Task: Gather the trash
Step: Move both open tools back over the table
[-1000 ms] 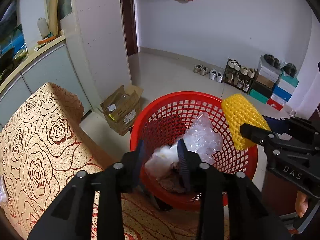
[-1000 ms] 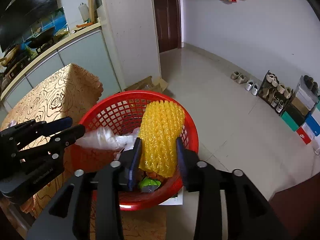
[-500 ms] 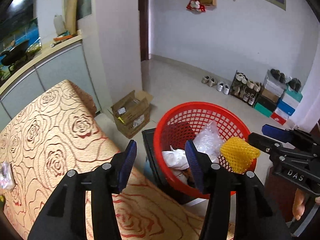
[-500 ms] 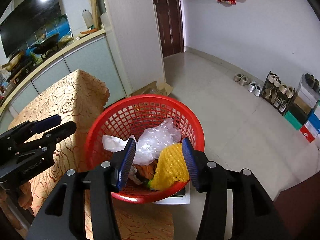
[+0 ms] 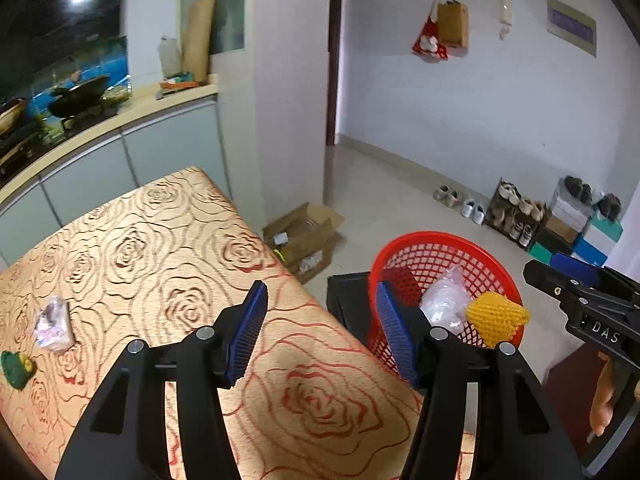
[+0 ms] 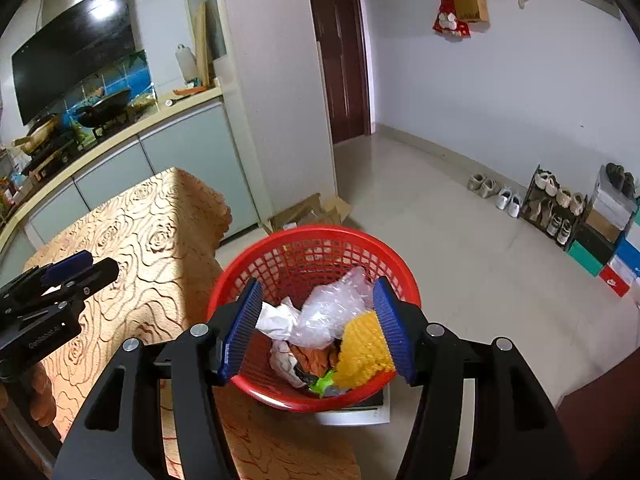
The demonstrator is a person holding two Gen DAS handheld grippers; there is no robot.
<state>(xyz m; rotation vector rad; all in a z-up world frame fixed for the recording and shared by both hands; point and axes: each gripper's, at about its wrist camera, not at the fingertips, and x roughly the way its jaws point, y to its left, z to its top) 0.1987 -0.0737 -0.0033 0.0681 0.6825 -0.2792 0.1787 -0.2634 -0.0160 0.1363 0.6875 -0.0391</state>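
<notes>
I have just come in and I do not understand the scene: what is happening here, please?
A person is collecting trash with a handheld gripper in each hand. The red basket beside the table already holds a yellow foam net, clear plastic and crumpled paper. The left gripper and right gripper hold nothing, and their jaws are opening. A small wrapper and a green item remain on the table.

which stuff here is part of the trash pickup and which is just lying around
Job:
- red basket
- yellow foam net, clear plastic and white paper in it
- wrapper and green scrap on the table

Lying about:
- cardboard box
- shoes
- wok
- hanging bags
</notes>
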